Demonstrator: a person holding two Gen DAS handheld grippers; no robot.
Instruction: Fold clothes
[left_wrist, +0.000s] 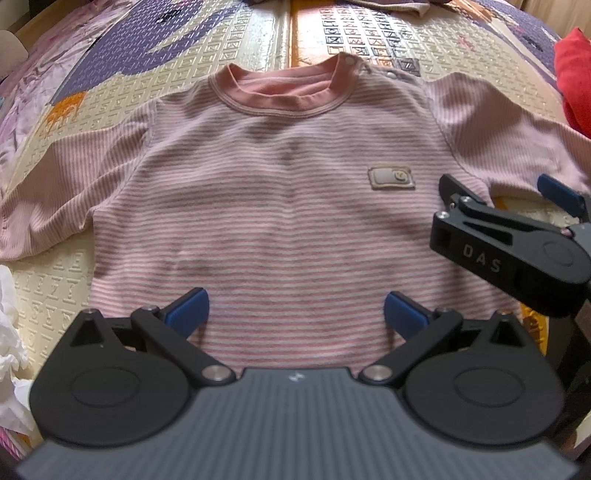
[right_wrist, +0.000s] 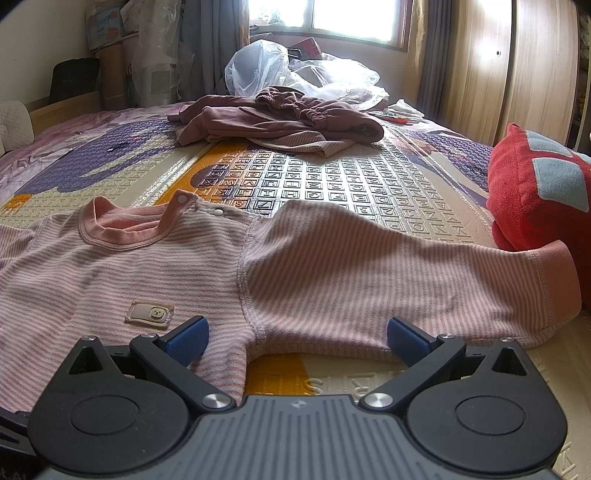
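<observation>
A small pink striped long-sleeved shirt (left_wrist: 288, 206) lies flat and face up on the patterned mat, neck away from me, both sleeves spread out. My left gripper (left_wrist: 295, 314) is open over the shirt's bottom hem, with nothing between its blue pads. My right gripper (left_wrist: 506, 192) shows in the left wrist view at the shirt's right armpit, open. In the right wrist view the right gripper (right_wrist: 297, 338) hovers open just above the underarm seam of the shirt (right_wrist: 155, 266), with the right sleeve (right_wrist: 406, 280) stretching off to the right.
A patterned play mat (right_wrist: 332, 177) covers the bed. A heap of dark pink clothes (right_wrist: 280, 118) and plastic bags (right_wrist: 303, 70) lie at the far end. A red cushion (right_wrist: 535, 192) sits by the right sleeve's cuff. White crumpled material (left_wrist: 11, 332) lies at the left edge.
</observation>
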